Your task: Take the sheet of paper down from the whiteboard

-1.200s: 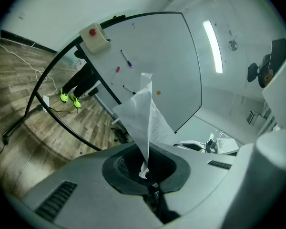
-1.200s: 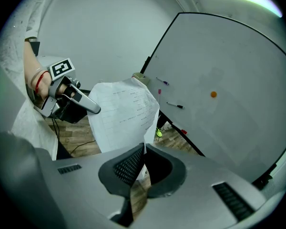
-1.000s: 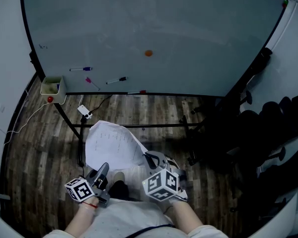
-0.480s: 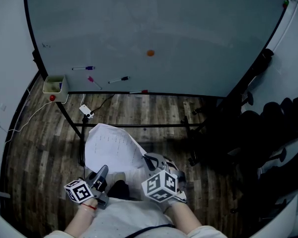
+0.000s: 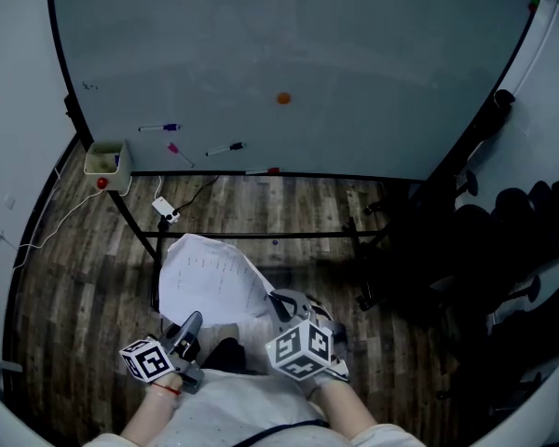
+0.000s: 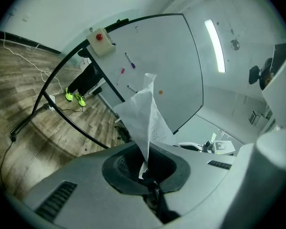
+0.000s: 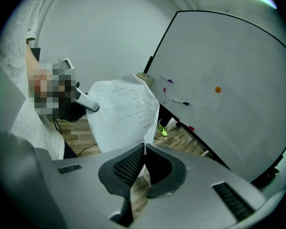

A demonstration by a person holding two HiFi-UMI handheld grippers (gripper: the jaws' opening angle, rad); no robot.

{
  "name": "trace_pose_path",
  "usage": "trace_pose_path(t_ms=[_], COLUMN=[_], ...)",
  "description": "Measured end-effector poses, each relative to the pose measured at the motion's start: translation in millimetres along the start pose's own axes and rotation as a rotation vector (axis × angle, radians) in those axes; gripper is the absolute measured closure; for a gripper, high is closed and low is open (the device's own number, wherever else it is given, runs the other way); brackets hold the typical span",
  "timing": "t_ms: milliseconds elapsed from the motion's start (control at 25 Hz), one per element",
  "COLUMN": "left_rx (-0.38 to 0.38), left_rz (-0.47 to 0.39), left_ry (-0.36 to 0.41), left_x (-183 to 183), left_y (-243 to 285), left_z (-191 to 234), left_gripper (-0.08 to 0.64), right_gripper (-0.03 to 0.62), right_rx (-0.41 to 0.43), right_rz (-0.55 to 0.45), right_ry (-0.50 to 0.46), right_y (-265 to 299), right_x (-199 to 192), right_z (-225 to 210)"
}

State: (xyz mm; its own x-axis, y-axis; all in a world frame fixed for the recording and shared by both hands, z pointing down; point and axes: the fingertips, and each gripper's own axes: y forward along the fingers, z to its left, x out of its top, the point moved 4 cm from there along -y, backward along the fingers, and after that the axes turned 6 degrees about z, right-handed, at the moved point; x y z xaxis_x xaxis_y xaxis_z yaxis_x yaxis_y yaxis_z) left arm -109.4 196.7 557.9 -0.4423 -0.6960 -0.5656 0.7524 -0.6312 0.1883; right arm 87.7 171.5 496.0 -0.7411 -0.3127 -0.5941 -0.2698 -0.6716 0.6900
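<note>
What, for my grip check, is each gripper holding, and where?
The sheet of paper: left gripper on its near edge, right gripper on its right edge.

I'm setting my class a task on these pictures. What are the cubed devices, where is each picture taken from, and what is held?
No robot: a person holds a left gripper and a right gripper; the marker cubes are part of them. One picture looks down from the person's head; the other two come from cameras on the grippers. Both grippers are shut on one paper, held away from the whiteboard, which carries pens and an orange dot.
</note>
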Motion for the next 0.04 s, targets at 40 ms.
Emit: trace_pose_path(t_ms=[40], left_rx=[-0.001], left_rz=[-0.002], left_ry=[-0.001], left_x=[-0.2], left_y=[-0.4], left_z=[0.8], left_gripper=[0.545], right_gripper=[0.572], right_rx=[0.000], right_rz=[0.000], right_ry=[0.002], right_y=[0.1], right_x=[-0.4], right_z=[0.3])
